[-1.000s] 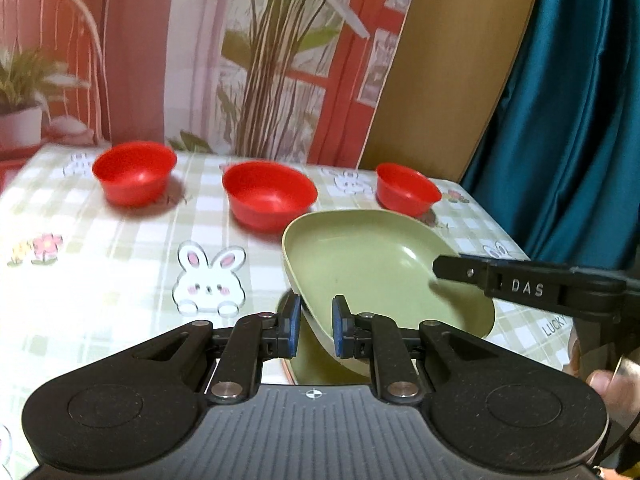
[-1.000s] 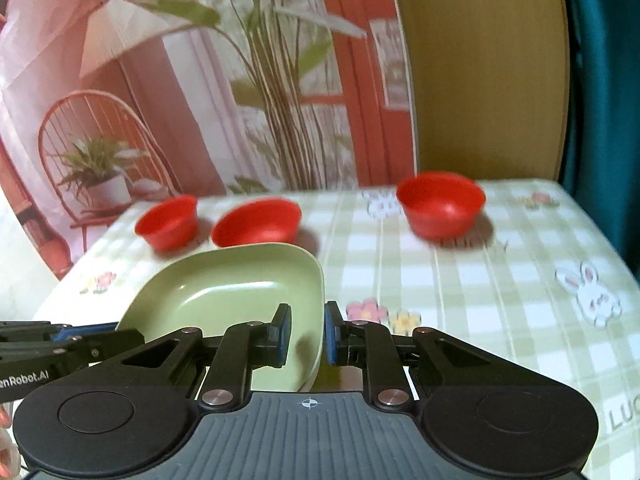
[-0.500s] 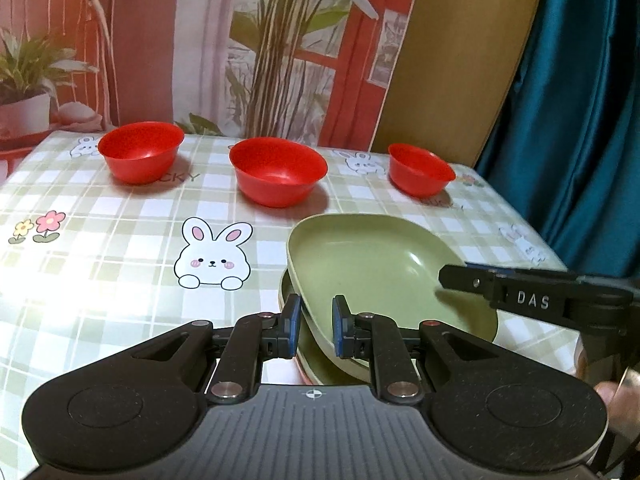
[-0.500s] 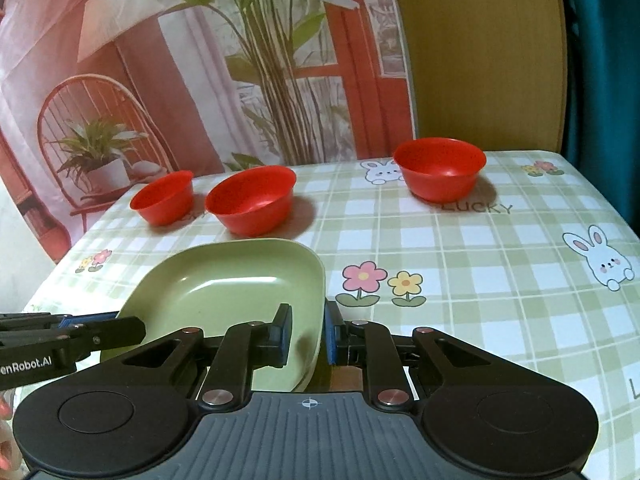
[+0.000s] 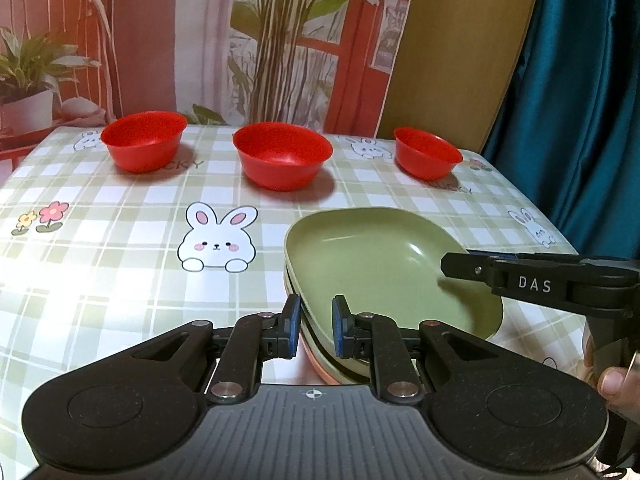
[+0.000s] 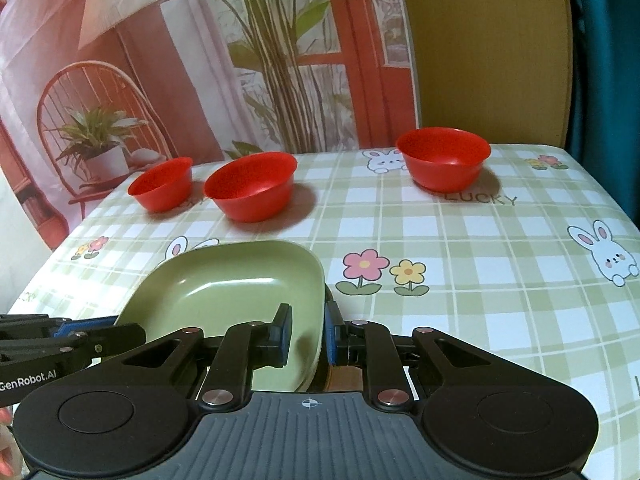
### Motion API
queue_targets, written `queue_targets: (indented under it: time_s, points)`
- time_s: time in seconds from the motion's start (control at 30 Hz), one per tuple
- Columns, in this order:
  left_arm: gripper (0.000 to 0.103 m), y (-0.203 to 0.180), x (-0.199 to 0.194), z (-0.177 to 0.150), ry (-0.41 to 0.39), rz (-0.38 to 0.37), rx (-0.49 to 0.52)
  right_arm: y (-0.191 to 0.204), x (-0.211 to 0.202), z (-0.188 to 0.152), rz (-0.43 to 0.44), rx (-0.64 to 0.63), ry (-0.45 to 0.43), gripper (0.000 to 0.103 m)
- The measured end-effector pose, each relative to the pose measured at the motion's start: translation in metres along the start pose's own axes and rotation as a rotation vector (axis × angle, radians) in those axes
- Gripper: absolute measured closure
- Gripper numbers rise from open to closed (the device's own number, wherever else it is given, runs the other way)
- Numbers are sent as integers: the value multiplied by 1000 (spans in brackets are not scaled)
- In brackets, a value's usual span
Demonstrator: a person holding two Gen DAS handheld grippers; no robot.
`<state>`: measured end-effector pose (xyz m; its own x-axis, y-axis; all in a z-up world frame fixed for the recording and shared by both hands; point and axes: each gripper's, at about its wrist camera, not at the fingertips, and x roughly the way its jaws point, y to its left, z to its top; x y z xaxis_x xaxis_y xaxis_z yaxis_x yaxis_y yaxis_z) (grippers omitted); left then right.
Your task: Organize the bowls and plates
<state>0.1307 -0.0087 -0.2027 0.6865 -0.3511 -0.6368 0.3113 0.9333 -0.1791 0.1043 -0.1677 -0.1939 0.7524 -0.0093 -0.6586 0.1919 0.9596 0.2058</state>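
A pale green plate point(image 5: 384, 272) point(image 6: 240, 280) sits low over the table, on top of another green plate and a pink plate point(image 5: 320, 364) whose edges peek out beneath it. My left gripper point(image 5: 314, 326) is shut on its near left rim. My right gripper point(image 6: 306, 334) is shut on the opposite rim, and one of its fingers point(image 5: 472, 268) shows side-on over the plate's right edge. Three red bowls stand in a row at the back: left point(image 5: 144, 140), middle point(image 5: 282, 160) and right point(image 5: 428, 154). All three look empty.
The table wears a green checked cloth point(image 5: 100, 248) with rabbits and flowers. A printed backdrop hangs behind it, and a teal curtain point(image 5: 580, 120) hangs at the right. A person's hand point(image 5: 612, 384) holds the right gripper's handle.
The green plate has come down from a tilted, raised position onto the plates beneath it. Both grippers have kept their hold on its rim.
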Motion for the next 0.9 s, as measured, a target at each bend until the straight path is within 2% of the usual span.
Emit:
queue_targets:
  time_s: [0.9]
  points:
    - [85,-1,1,-6,-26,12,7,1,1,-11,-30,-59,-16,85]
